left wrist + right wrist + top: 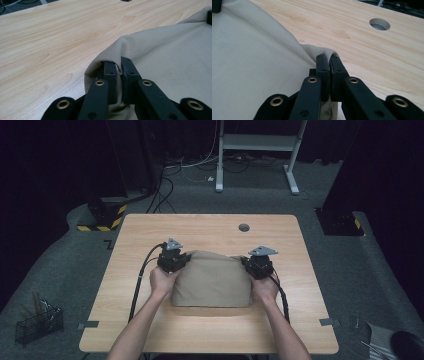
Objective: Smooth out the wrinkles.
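On the wooden worktop (150, 320) lies a beige cloth (212, 280), folded to a thick rectangle near the middle. At its far left corner the left tool (119, 67) is clamped on a pinch of the fabric, and the right tool (329, 61) is clamped on the far right corner (both hands rest beside the cloth).

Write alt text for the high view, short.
A person's two hands each hold black tongs, left and right, clamped on opposite far corners of a folded beige cloth lying on a light wooden table. A round cable hole sits near the table's far edge; dark floor and cables surround it.
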The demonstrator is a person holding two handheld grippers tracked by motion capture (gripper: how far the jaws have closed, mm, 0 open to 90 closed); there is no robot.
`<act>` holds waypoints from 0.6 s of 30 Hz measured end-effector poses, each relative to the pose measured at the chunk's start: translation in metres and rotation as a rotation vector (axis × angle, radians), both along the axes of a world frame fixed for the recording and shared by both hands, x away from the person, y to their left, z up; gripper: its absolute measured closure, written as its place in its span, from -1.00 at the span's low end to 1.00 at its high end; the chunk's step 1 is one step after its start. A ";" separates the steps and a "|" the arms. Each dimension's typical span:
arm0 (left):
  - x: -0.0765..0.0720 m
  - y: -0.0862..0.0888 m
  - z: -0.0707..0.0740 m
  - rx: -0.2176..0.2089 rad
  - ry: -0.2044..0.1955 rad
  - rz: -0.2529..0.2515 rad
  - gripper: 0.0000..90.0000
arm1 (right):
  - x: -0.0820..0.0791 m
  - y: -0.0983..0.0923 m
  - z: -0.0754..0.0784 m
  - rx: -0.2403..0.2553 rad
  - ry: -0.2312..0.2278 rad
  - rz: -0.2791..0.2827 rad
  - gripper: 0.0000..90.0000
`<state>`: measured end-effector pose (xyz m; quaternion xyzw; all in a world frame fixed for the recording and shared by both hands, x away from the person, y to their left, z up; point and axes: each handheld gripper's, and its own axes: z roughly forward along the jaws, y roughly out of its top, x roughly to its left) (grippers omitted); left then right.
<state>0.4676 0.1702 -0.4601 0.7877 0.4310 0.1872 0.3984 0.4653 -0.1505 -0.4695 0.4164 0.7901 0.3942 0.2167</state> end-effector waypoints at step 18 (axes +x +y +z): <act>0.006 0.000 -0.010 0.011 0.030 0.020 0.86 | 0.009 0.002 -0.009 0.003 0.042 -0.009 0.94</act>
